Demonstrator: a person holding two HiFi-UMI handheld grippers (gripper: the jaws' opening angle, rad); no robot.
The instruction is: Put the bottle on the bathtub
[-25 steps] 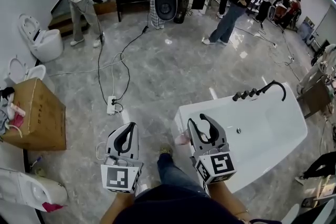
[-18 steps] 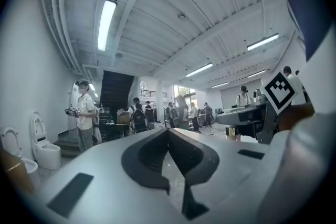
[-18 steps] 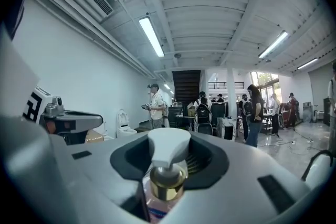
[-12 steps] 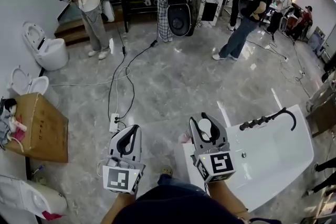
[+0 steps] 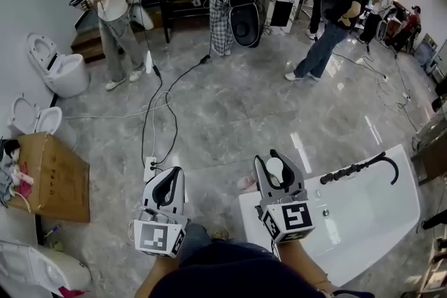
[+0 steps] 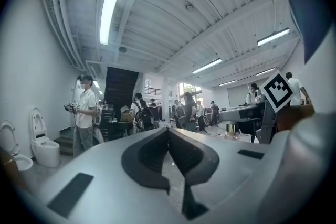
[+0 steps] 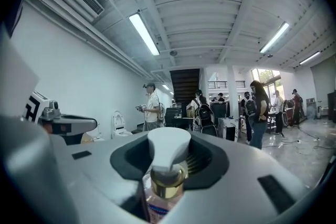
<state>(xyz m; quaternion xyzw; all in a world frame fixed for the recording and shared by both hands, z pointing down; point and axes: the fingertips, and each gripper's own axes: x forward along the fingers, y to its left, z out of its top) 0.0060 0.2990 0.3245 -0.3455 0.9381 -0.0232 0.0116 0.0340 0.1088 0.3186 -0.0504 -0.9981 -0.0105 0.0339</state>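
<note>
I carry the bottle (image 7: 167,157), right fingers (image 5: 260,176) clamped on it, left fingers (image 5: 174,186) together and empty. Next, I think, I set it on the bathtub (image 5: 353,248) rim below my right fingers.

Looks like a big open hall rigged up as a bathroom-fixture test space, not a real bathroom. Freestanding bathtub (image 5: 370,220) on a marble-look floor (image 5: 230,108), toilets (image 5: 63,73) along the wall, power strip (image 5: 150,167) with loose cables (image 5: 150,108), cardboard box (image 5: 56,178), strip lights (image 6: 107,13) overhead, people (image 5: 328,17) with backpacks standing around.
</note>
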